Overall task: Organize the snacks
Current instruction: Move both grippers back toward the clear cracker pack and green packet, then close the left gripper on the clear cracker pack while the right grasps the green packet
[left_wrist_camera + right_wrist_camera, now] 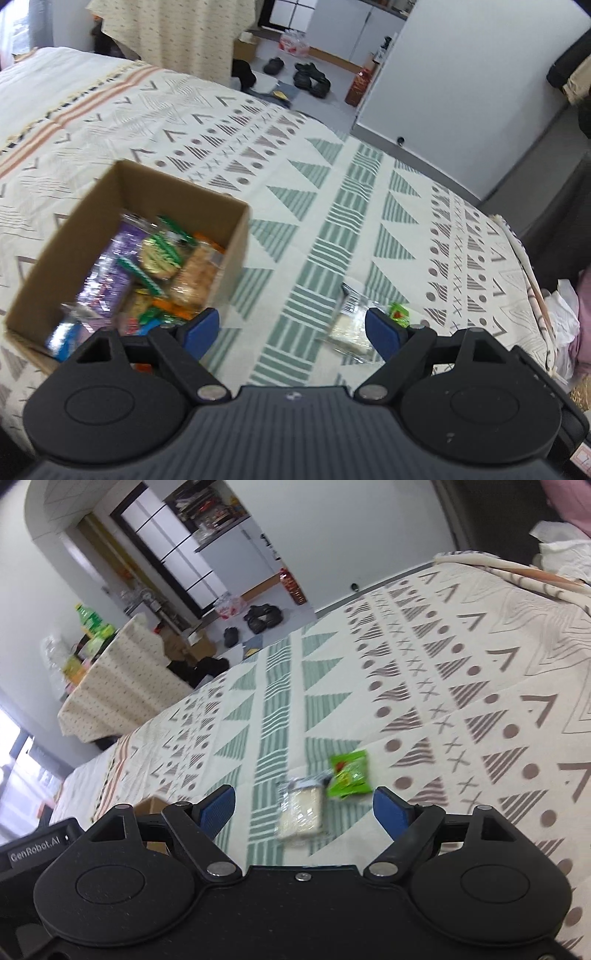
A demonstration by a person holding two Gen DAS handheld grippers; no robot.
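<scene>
While both tongs hang over the patterned bed (pixel 332 184), neither has anything in its grip. The left tongs (pixel 291 328) stand wide, their blue pads apart with only bedspread between them. To their left sits an open cardboard box (pixel 236 236), resting on the bed and partly filled with wrapped snacks (pixel 166 266) in purple, green and orange packets. Just by the right-hand pad of the left tongs lies a clear packet of pale crackers (pixel 351 328), and beyond it a small green packet (pixel 399 314).

The right tongs (pixel 304 805) are also spread wide and empty. Between and just ahead of their pads the cracker packet (pixel 301 812) lies flat on the green-striped band of the bedspread, with the green packet (pixel 349 773) touching its upper right corner. Both packets lie outside the box, well apart from it.
</scene>
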